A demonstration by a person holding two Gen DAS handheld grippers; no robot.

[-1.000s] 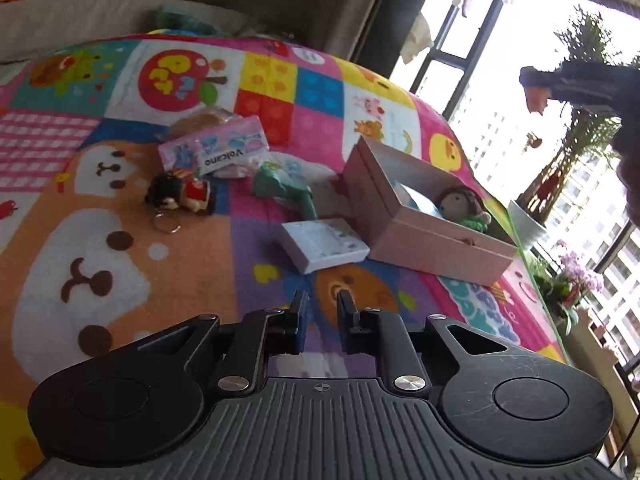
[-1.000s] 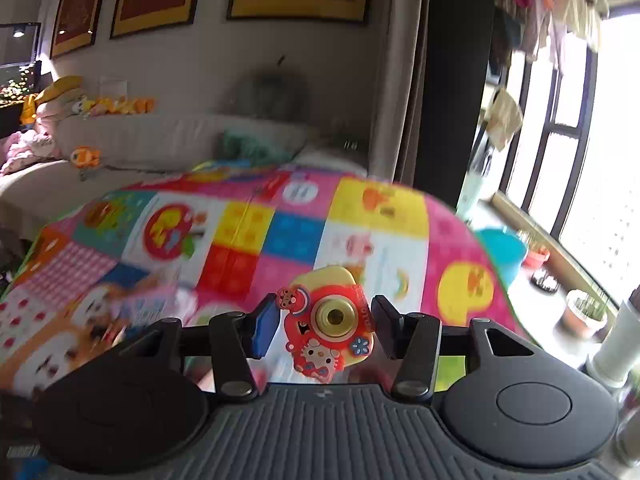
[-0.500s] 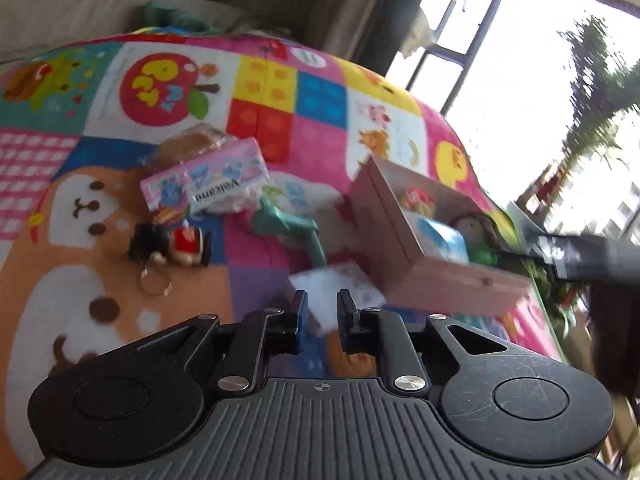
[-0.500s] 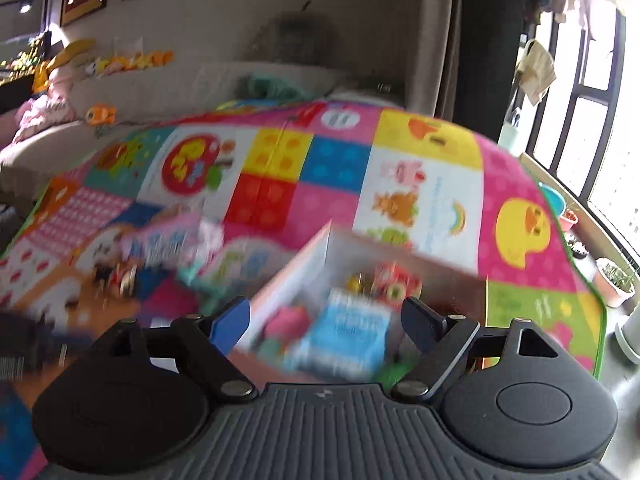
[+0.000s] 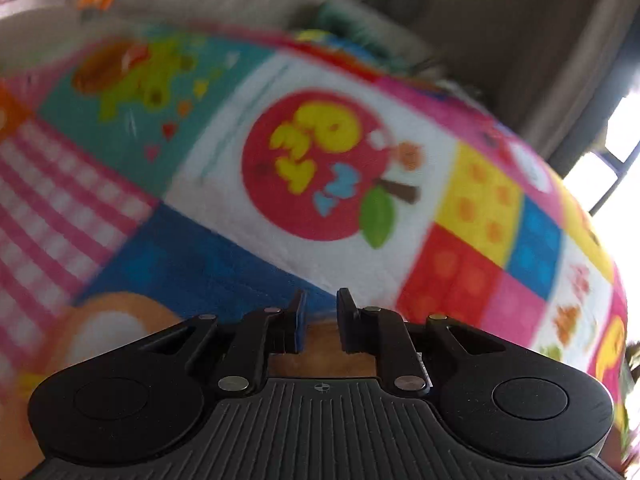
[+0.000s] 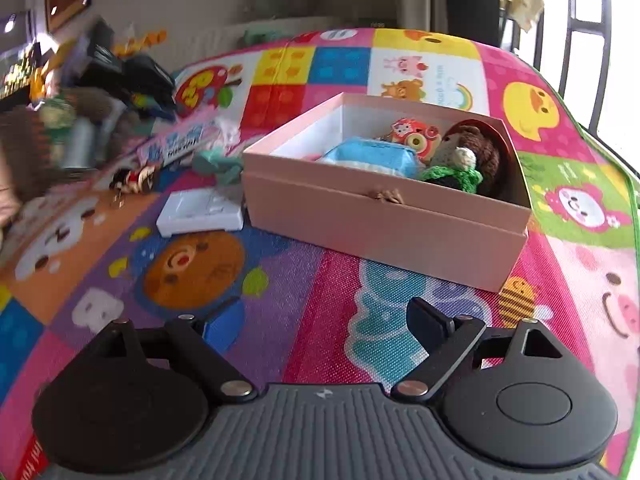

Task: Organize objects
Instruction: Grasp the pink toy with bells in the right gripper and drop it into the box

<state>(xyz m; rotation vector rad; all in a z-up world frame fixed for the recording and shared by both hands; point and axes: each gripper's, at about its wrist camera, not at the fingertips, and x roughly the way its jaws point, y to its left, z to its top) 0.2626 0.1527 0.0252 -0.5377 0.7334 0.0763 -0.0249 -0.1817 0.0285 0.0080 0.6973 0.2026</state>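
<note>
While the right hand-held gripper (image 6: 320, 328) hangs over the colourful play mat (image 6: 304, 288), its jaws are spreading wider and nothing lies between them; only a printed blue shape and pink weave show in the gap. Just ahead of it and slightly right stands the open pink box (image 6: 384, 216), resting on the mat, with a blue packet (image 6: 372, 156), a small red toy camera (image 6: 412, 136) and a knitted brown-haired doll (image 6: 468, 156) with a green scarf inside. Ahead and left of the fingers, just beside the box's near left corner, lies a flat white case (image 6: 200, 212). Farther left sit a teal toy (image 6: 218, 166), a small dark keychain figure (image 6: 132, 178) and a pink packet (image 6: 180, 142) whose dark lettering is too blurred to read. At the far left a blurred dark shape hovers above these things; I cannot tell what it is. Beyond the mat are a pale wall with framed pictures and, to the right, tall dark-framed windows.

The left hand-held gripper (image 5: 320, 320) has its jaws drawn nearly together with nothing gripped; through the slit an orange-brown patch shows. Its view is smeared and shows only mat: a blue square just ahead, a red apple picture (image 5: 320, 164) farther on, then a pale sofa (image 5: 248, 4). None of the box or toys appear there, whereas the right view shows them all.
</note>
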